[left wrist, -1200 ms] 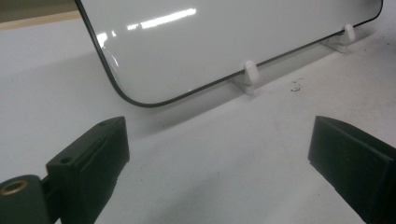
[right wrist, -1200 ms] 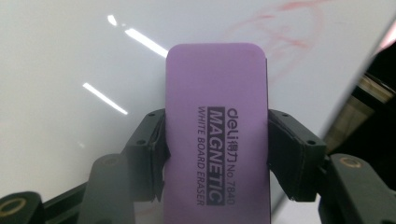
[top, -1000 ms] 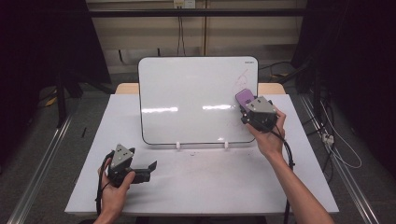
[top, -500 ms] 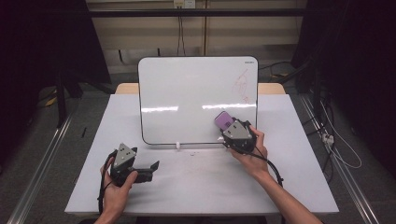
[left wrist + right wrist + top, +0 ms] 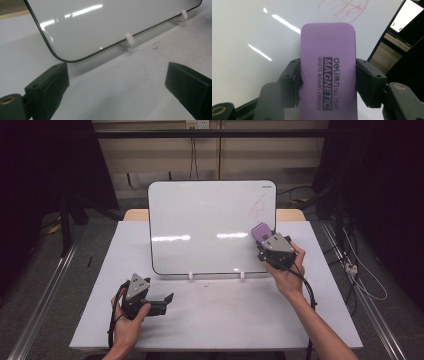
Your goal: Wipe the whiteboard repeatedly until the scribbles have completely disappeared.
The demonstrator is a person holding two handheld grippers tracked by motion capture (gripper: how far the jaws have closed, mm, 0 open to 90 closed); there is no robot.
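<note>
Right gripper [image 5: 267, 239] pinching purple eraser [image 5: 328, 67]; keep it flat, sweeping over red scribble [image 5: 258, 208] upper right of whiteboard [image 5: 200, 220]. Left gripper [image 5: 162, 301] sitting spread.

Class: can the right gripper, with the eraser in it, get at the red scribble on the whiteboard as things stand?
Probably yes. The right gripper holds the purple eraser in front of the whiteboard, below the red scribble near the top right corner, and nothing stands between them.

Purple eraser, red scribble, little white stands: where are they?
Purple eraser [image 5: 328, 67]: right gripper view, its printed face.
Red scribble [image 5: 258, 208]: high view, middle of the marks.
White stand [image 5: 129, 40]: left gripper view, its upright peg.
</note>
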